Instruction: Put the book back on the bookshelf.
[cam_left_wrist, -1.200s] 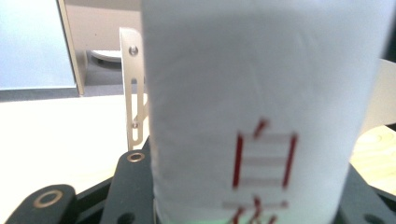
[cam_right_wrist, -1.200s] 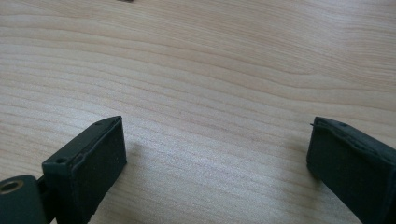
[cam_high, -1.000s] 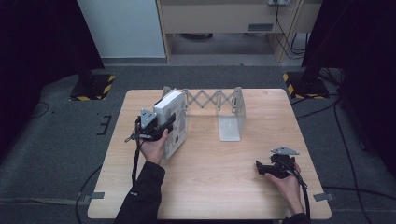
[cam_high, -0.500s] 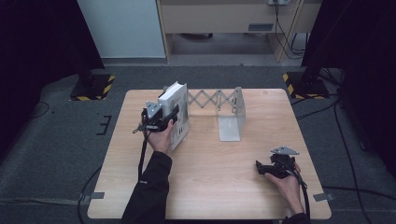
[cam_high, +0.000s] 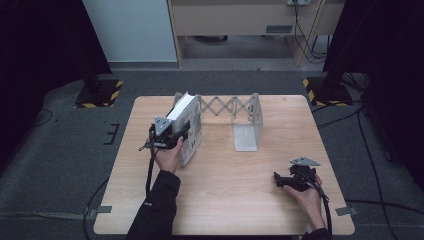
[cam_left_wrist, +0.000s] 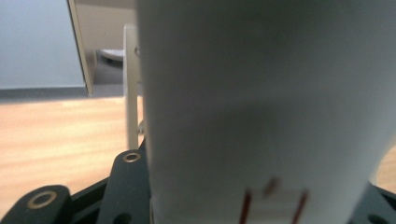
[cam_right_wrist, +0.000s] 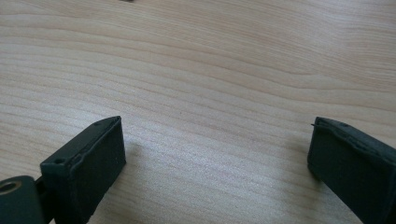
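Observation:
A thick white book (cam_high: 189, 114) stands on edge on the wooden table (cam_high: 240, 200), against the left end plate of a white accordion book rack (cam_high: 226, 106). My left gripper (cam_high: 176, 136) grips it from the near side, and its jaws have just eased open a little with the book still between them. In the left gripper view the blurred white book (cam_left_wrist: 261, 102) sits between the black jaws of the left gripper (cam_left_wrist: 252, 205). My right gripper (cam_high: 278, 181) rests open near the table's front right. The right gripper (cam_right_wrist: 215, 140) has bare wood between its fingers.
The rack's right end plate (cam_high: 248, 127) stands mid-table with its foot pointing toward me. Beyond the far edge are a pale cabinet (cam_high: 135, 30) and a wooden shelf unit (cam_high: 240, 20). Black stands with striped bases (cam_high: 100, 92) flank the table.
My left gripper has nudged the white book slightly right and toward the rack, standing it more upright. The right gripper has stayed where it was.

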